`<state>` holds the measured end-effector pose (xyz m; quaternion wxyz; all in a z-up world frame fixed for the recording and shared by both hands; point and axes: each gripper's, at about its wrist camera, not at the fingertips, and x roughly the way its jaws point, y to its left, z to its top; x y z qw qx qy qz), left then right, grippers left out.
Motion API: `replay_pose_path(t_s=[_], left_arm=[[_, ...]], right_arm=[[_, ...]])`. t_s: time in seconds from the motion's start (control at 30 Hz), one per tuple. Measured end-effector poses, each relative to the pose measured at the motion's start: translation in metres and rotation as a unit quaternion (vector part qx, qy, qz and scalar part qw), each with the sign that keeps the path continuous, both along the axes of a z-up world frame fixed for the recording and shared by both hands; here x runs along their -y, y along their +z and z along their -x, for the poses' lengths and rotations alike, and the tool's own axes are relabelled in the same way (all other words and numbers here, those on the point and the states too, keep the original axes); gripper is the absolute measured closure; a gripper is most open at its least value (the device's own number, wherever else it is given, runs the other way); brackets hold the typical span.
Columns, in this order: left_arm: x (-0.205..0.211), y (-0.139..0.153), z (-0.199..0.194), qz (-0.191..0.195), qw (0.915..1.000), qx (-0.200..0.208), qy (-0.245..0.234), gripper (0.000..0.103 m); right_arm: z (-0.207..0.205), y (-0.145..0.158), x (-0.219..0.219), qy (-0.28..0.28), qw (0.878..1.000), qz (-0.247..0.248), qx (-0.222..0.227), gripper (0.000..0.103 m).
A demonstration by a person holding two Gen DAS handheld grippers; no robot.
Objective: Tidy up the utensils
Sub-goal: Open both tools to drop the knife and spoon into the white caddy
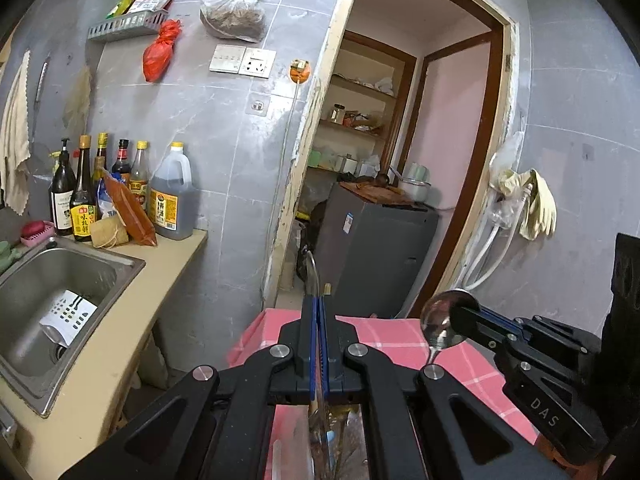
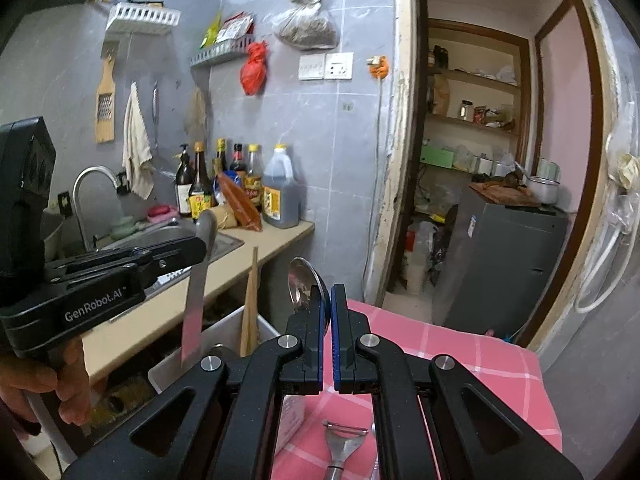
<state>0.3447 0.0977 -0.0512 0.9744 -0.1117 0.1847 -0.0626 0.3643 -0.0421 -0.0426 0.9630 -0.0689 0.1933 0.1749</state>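
My left gripper is shut on a table knife, seen edge-on; in the right wrist view the knife hangs blade down from the left gripper above a white utensil holder with chopsticks standing in it. My right gripper is shut on a metal spoon, bowl up. In the left wrist view the spoon sticks out of the right gripper. A peeler lies on the pink checked tablecloth.
A steel sink sits in the beige counter at left, with sauce bottles at the wall. A grey fridge stands in the doorway beyond the table. Gloves hang at right.
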Motion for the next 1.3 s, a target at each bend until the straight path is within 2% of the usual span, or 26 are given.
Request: replay_pose_path(t_s=[0.2,0.4,0.7,0.97,1.1,1.17,1.3], left_arm=[[-0.008,-0.011,0.000,0.026,0.9996,-0.005,0.001,0.101],[-0.006,-0.018,0.000,0.023,0.9997,-0.009,-0.003,0.101],[-0.004,-0.026,0.004,0.025,0.9984,-0.042,-0.028,0.100],[-0.012,-0.025,0.011,0.056,0.9954,-0.062,-0.047,0.100],[-0.014,-0.019,0.016,0.066,0.9951,-0.061,-0.041,0.099],[-0.015,-0.016,0.017,0.067,0.9953,-0.060,-0.037,0.098],[-0.009,-0.008,0.024,0.061,0.9963,-0.051,-0.032,0.089]], right_arm=[[0.001,-0.006,-0.008,0.004,1.000,0.026,0.006,0.099],[-0.002,-0.011,-0.012,0.003,0.999,0.040,0.002,0.099],[-0.006,-0.021,-0.004,0.015,0.999,0.012,-0.033,0.099],[-0.007,-0.030,0.007,0.027,0.996,-0.034,-0.074,0.094],[0.000,-0.026,0.016,0.018,0.996,-0.051,-0.068,0.088],[0.005,-0.022,0.022,0.008,0.996,-0.058,-0.061,0.082],[0.015,-0.010,0.040,-0.017,0.996,-0.083,-0.040,0.057]])
